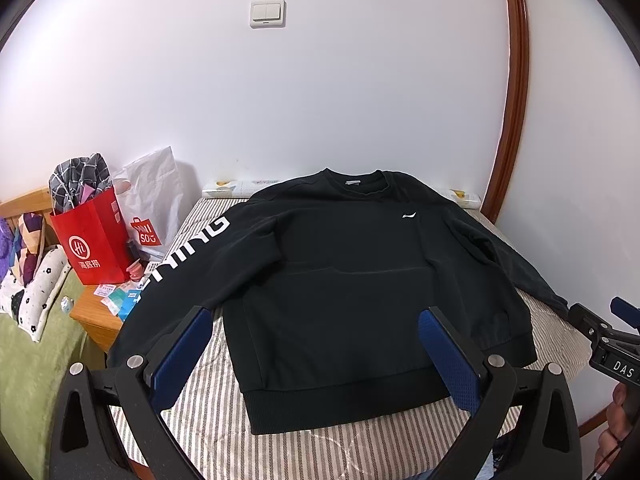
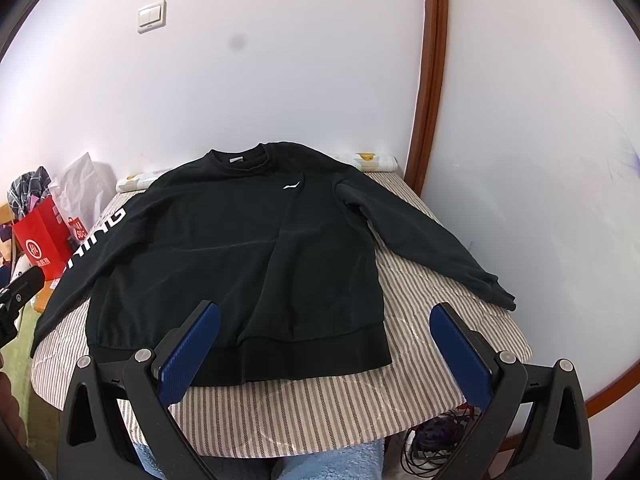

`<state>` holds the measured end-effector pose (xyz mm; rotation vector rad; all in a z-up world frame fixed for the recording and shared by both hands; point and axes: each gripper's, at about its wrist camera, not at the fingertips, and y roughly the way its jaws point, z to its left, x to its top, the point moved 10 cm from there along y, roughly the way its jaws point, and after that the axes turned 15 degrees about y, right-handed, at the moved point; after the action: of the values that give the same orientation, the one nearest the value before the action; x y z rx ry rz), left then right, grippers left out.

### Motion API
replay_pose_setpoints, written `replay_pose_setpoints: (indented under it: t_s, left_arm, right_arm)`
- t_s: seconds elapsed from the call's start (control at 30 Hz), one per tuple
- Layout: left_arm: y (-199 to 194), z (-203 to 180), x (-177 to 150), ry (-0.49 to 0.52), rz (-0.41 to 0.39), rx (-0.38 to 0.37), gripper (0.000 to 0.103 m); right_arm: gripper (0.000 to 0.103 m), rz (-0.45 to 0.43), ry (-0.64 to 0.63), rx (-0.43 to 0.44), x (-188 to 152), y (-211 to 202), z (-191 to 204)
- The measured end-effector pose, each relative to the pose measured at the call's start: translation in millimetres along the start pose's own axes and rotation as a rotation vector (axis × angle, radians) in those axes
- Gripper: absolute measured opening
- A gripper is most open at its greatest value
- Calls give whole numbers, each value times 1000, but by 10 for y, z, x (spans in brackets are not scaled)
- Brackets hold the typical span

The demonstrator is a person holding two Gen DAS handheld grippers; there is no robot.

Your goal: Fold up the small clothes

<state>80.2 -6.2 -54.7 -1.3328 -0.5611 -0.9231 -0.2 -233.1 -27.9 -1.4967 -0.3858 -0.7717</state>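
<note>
A black sweatshirt (image 1: 352, 280) lies flat, front up, on a striped table cover (image 1: 320, 448), neck toward the wall, both sleeves spread out. White letters run down its left sleeve (image 1: 188, 248). It also shows in the right wrist view (image 2: 232, 256). My left gripper (image 1: 316, 320) is open and empty, held above the hem. My right gripper (image 2: 326, 312) is open and empty, above the hem's right corner. The right gripper also shows at the right edge of the left wrist view (image 1: 608, 336).
A red paper bag (image 1: 94, 236) with clothes and a white bag (image 1: 154, 204) stand on a wooden bedside stand (image 1: 96, 320) at the left. A bed with a green cover (image 1: 32, 368) lies further left. A white wall and brown door frame (image 1: 516, 80) stand behind.
</note>
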Motion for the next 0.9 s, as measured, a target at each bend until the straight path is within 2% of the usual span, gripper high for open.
replay_pose_setpoints:
  t_s: [0.67,0.9]
  left_arm:
    - [-8,4,-10,-11,-13,-17,103]
    - [178,90,-33,-55,10,-33,103]
  right_arm:
    - [103,9,10,0,-17,38,-30]
    - [103,29,4,-3,-30,185,50]
